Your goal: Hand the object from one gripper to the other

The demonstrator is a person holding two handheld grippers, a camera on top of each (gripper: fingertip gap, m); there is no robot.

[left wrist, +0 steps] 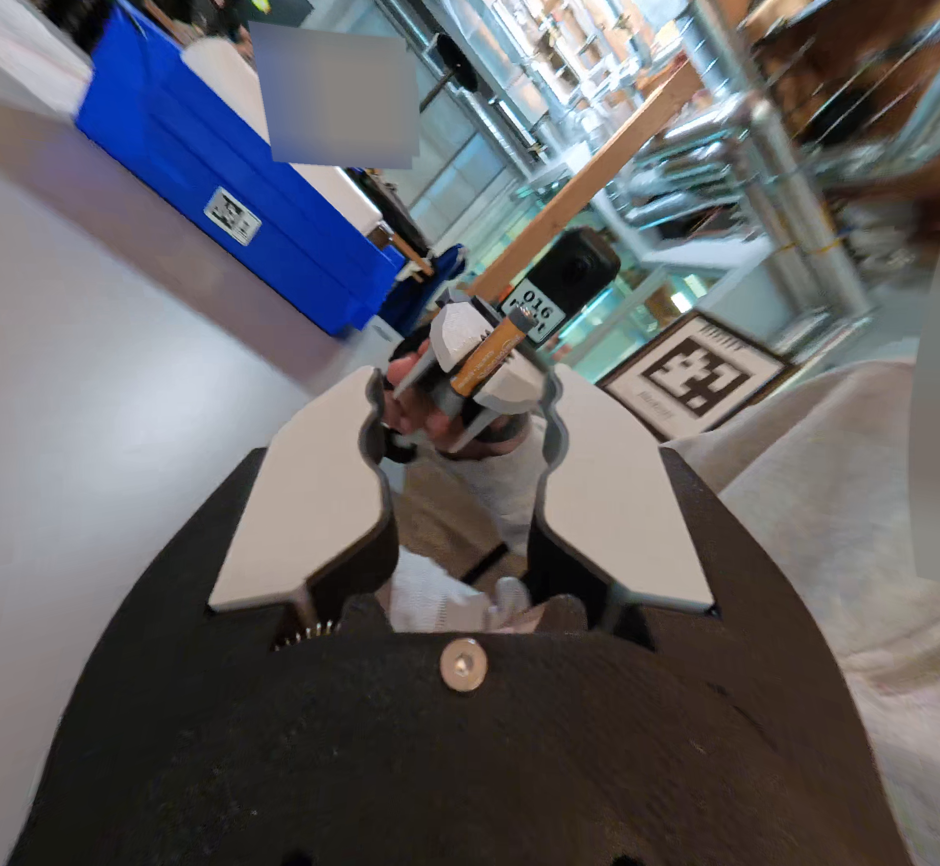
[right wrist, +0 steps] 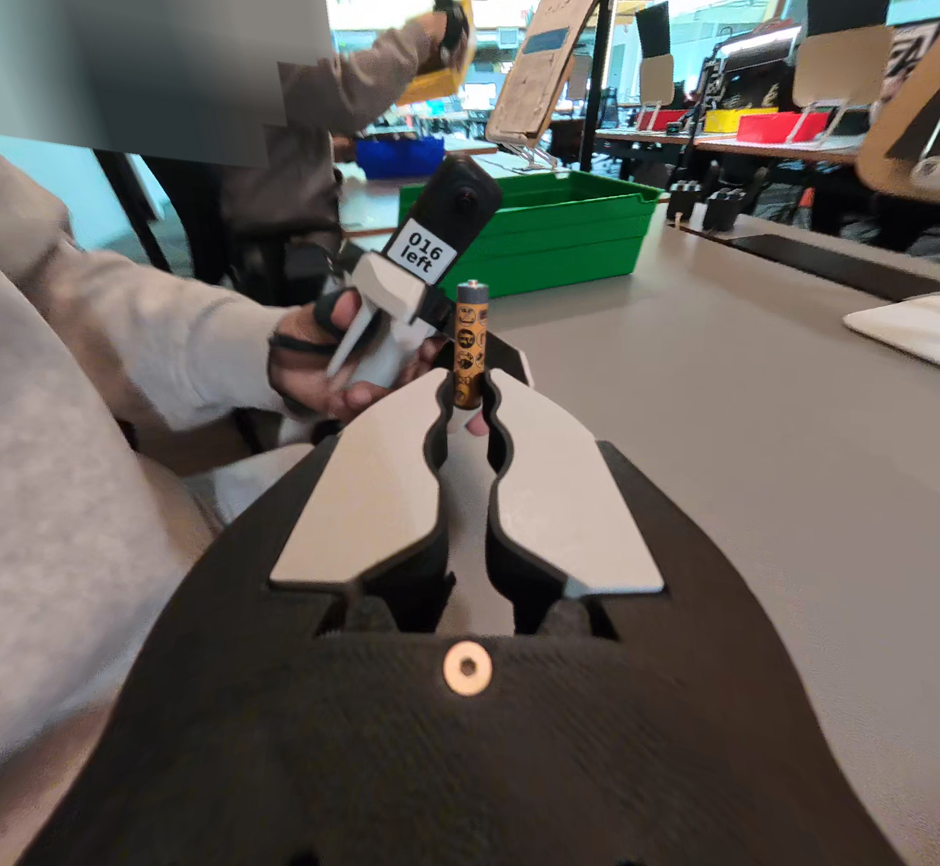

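Battery [right wrist: 469,348] pinched upright in my right gripper [right wrist: 465,396]; left gripper [left wrist: 460,401] spread wide, holding nothing, just short of it. Handover not done, I judge.

Orange battery [left wrist: 492,354] clamped in the far hand-held gripper [left wrist: 483,358], between wide-apart near fingers [left wrist: 325,480].

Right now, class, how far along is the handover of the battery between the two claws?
Done: the right claw is shut on the battery, which stands upright above the table. In hand: the left claw is open and empty, facing the battery, apart from it. Left: close the left claw on the battery, then open the right.
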